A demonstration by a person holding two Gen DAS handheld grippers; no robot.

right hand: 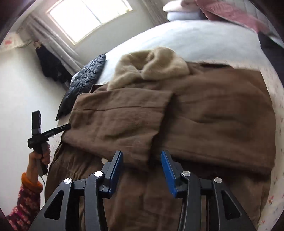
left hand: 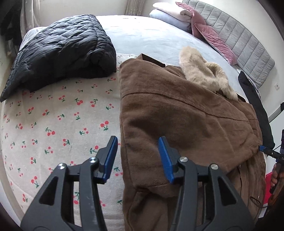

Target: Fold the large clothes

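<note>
A large brown coat (left hand: 177,115) with a beige fur collar (left hand: 204,74) lies on the bed, its sleeves folded over the body. It fills the right wrist view (right hand: 195,115), collar (right hand: 150,65) at the far end. My left gripper (left hand: 138,142) is open and empty, hovering over the coat's left edge near the hem. My right gripper (right hand: 142,156) is open and empty above the coat's lower part, by the end of the folded sleeve. The left gripper also shows in the right wrist view (right hand: 53,131), held by a hand at the coat's edge.
A folded black quilted jacket (left hand: 60,53) lies on the bed's far left. A cherry-print sheet (left hand: 53,133) covers the near bed, a pale blue cover (left hand: 150,40) the far part. Pink pillows (left hand: 209,35) and folded bedding (left hand: 170,16) lean on the grey headboard (left hand: 248,44). A window (right hand: 88,17) is behind.
</note>
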